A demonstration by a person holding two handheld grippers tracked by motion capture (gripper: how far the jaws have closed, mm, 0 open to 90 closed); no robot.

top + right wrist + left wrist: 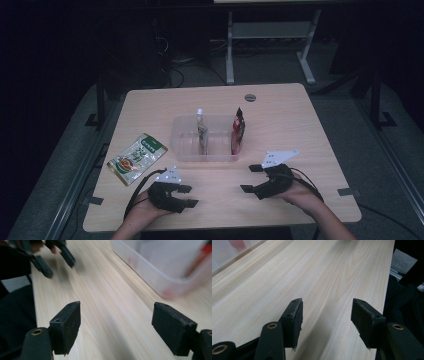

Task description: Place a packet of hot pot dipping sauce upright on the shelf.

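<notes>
Both claws wide, empty: swing your left claw (189,196) to the green pouch (136,158), lower-left, pinch its edge.

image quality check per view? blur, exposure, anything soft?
High view: dim, room nearly black, only the table lit, mostly sharp. Left gripper view: bright, crisp wood grain, left gripper sharp, far corner washed out. Right gripper view: motion-smeared grain, clear bin soft, right gripper itself sharp.

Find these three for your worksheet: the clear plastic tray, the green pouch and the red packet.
clear plastic tray (207,156), high view, near wall.
green pouch (136,158), high view, middle of its printed face.
red packet (237,134), high view, middle of its side.
</notes>
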